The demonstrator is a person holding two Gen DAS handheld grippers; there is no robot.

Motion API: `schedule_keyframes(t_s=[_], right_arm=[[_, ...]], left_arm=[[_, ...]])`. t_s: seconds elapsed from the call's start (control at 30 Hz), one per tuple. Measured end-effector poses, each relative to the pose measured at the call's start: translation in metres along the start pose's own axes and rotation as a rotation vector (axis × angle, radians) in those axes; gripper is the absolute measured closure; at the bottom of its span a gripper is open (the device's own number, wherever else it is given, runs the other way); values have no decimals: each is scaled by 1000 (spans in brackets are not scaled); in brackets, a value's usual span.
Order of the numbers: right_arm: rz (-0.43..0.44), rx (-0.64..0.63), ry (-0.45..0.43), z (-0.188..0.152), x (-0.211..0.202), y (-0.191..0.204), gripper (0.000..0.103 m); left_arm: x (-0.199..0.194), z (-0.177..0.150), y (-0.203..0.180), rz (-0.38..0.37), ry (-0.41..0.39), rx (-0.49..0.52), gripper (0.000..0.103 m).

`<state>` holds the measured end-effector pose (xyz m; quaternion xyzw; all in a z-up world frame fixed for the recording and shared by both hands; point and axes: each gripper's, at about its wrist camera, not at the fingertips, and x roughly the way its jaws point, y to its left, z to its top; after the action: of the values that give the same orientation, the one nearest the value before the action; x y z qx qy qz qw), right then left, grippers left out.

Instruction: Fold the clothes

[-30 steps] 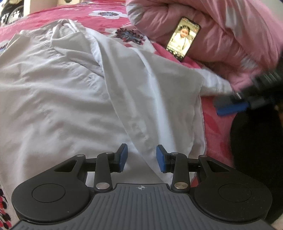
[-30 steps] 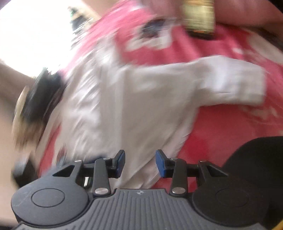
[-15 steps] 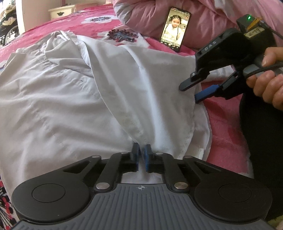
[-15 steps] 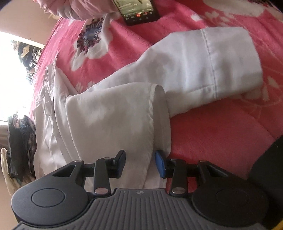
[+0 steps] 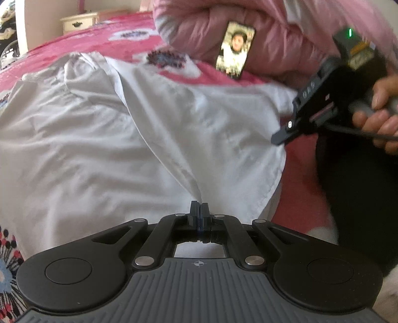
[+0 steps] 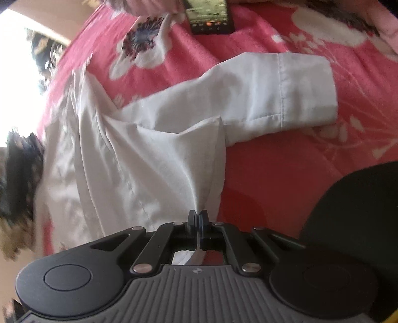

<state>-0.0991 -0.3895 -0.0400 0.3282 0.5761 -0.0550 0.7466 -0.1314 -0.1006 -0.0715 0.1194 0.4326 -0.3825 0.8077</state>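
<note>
Spread flat across a red floral cotton bedsheet (image 6: pixel 298 174): a white long-sleeved woven shirt (image 5: pixel 99 149), front panel lapped over the body, one cuffed sleeve (image 6: pixel 286 89) reaching sideways onto bare sheet. Pinched now at two places along the near side. Rises into a small tented peak at each pinch, cloth drawn taut into creases that fan away from the pads.

Left gripper (image 5: pixel 199 211): jaws fully together on the overlapping front edge near the hem, a narrow wedge of white fabric clamped between the blue pads. Stood apart over the cloth a second ago, clamped half a second ago, no change since.

Right gripper (image 6: pixel 198 218): jaws just closed on the folded side edge below the sleeve, a strip of fabric showing between the pads and behind them. Straddled that edge half a second ago without pressing; grips it now. Seen also from the left wrist view, tip down at the shirt's right margin, a person's hand (image 5: pixel 375 116) around its handle.

Means, by judgement: both holds secured, grasp step done, lift and fold not yet begun. Calls next for a joint raise and carry of the gripped side across the body; risks dragging the loose sleeve out of line or slipping off the thin cloth.

Further out: a black smartphone (image 5: pixel 236 49) with a lit screen, propped against a bunched pink quilt (image 5: pixel 286 37) beyond the shirt, well apart from both grips. A cream wooden nightstand (image 5: pixel 79 22) past the bed's far edge.
</note>
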Motion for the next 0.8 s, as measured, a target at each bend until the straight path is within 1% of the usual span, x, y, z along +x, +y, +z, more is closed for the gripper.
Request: schedule_keyframes(t_s=[0.13, 0.27, 0.3, 0.33, 0.37, 0.4, 0.43, 0.53, 0.6, 0.67, 0.73, 0.8], right_arm=[[-93, -127, 19, -8, 15, 15, 101], [-161, -250, 16, -15, 20, 26, 100], [-171, -271, 16, -16, 20, 28, 98], [-178, -281, 17, -17, 16, 28, 89], [-184, -291, 22, -18, 12, 29, 75], [-189, -301, 28, -19, 8, 30, 68], [-192, -315, 29, -20, 2, 31, 66], [-180, -387, 7, -24, -27, 36, 61], [-151, -449, -25, -21, -52, 43, 61], [-97, -487, -86, -9, -77, 49, 61], [-47, -523, -186, 7, -99, 57, 60], [-52, -562, -236, 26, -100, 59, 58]], left_arm=[[11, -6, -4, 23, 37, 25, 103], [13, -9, -6, 43, 36, 56, 103], [12, -9, -5, 42, 33, 57, 101], [11, -10, -4, 42, 31, 55, 97], [9, -10, -2, 42, 32, 53, 94], [6, -10, 0, 45, 34, 51, 90], [2, -10, 3, 48, 36, 48, 87], [-11, -7, 13, 57, 20, 34, 85], [-20, -2, 19, 56, -4, 25, 84], [-21, 5, 21, 38, -31, 19, 82], [-13, 11, 18, 16, -38, 18, 82], [1, 14, 14, -1, -27, 23, 82]])
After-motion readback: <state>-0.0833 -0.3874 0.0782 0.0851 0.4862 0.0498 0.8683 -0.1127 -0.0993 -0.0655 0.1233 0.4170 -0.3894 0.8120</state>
